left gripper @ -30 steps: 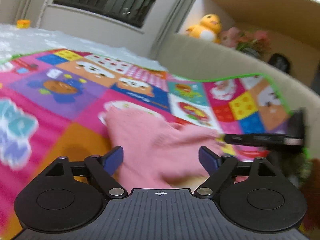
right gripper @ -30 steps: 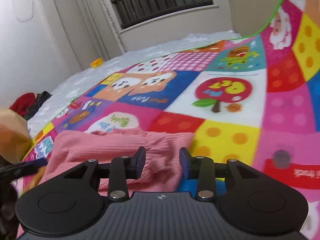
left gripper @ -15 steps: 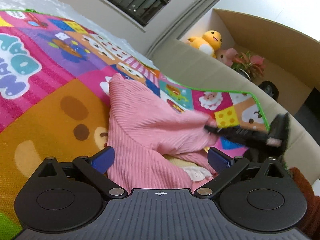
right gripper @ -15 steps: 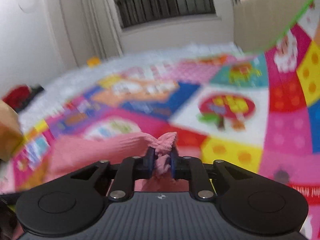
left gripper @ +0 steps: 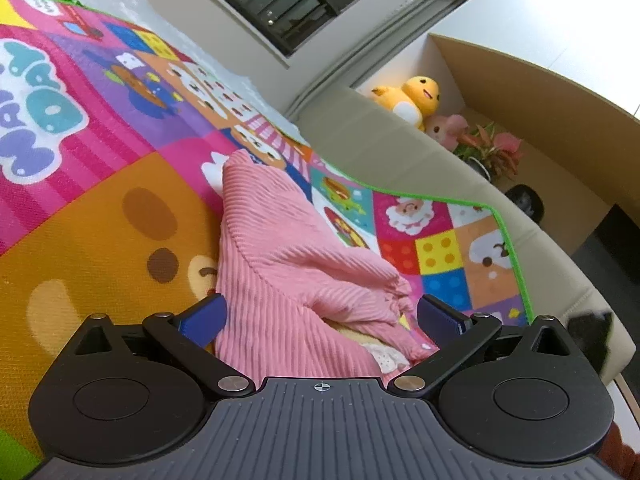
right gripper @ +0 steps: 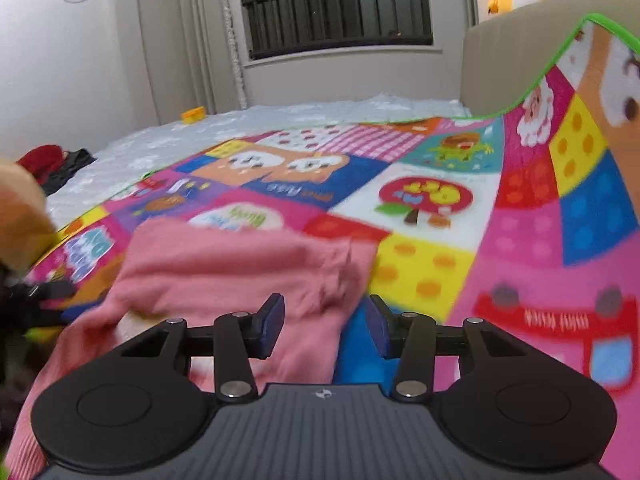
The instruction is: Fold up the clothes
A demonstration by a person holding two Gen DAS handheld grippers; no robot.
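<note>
a bright patchwork play mat point(left gripper: 100, 220) with a green border covers most of the bed; its far-right corner climbs the beige padded headboard point(left gripper: 400, 140). big bubble letters in white, teal and purple run along the mat's left edge, cut off by the frame so only parts such as "app" and "mo" read. in the right wrist view a white patch behind the garment carries green writing, seen upside down and too blurred to read.

a pink ribbed knit garment point(left gripper: 288, 272) lies on the mat near its front edge, over the orange bear-face panel and the squares beside it. one part is folded across the rest, its ruffled hem bunched on the right side. a bit of white lace point(left gripper: 386, 358) and something pale yellow show under the fold.

the left hand-held gripper point(left gripper: 322, 318) is spread wide, blue pads on either side of the garment, gripping nothing. the right hand-held gripper point(right gripper: 324, 326) is also apart and empty, the garment's edge lying between its fingers.

a yellow duck plush point(left gripper: 412, 96) sits on the shelf behind the headboard.
</note>
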